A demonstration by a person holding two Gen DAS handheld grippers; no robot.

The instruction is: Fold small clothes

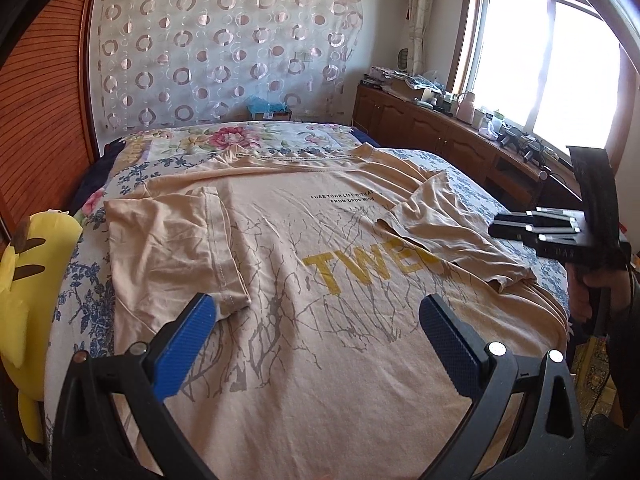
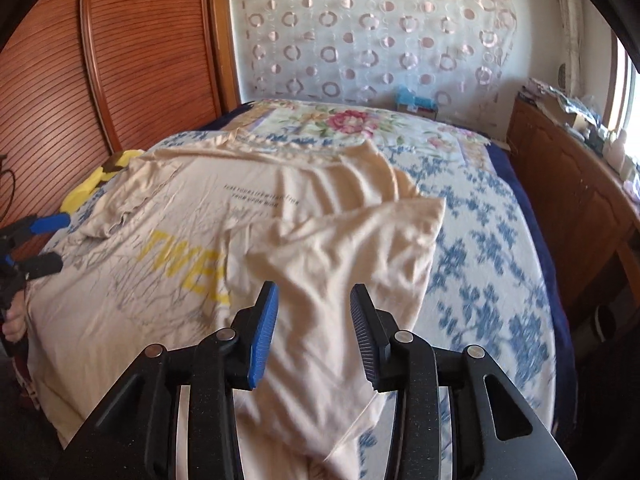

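- Left wrist view: left gripper (image 1: 318,330) hovers low over the T-shirt (image 1: 288,280), jaws spread wide, nothing between them; shirt lies flat on the bed (image 1: 472,172), both sleeves folded inward.
- Only here — right gripper (image 1: 536,226) seen side-on at the bed's edge.
- Right wrist view: right gripper (image 2: 314,332) above the folded sleeve (image 2: 344,240) — jaws parted, empty; yellow plush (image 2: 96,178) beside the shirt.

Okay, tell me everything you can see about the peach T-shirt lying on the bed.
The T-shirt is pale peach, soft knit, lightly wrinkled. It lies spread on the floral bedspread, collar toward the far end. It carries small black lettering, a grey branch print and yellow letters reading TWE, the rest covered. Both short sleeves are folded inward onto the body; the sleeve on the right is the more rumpled one. The left gripper and right gripper are open above it, neither pinching cloth.
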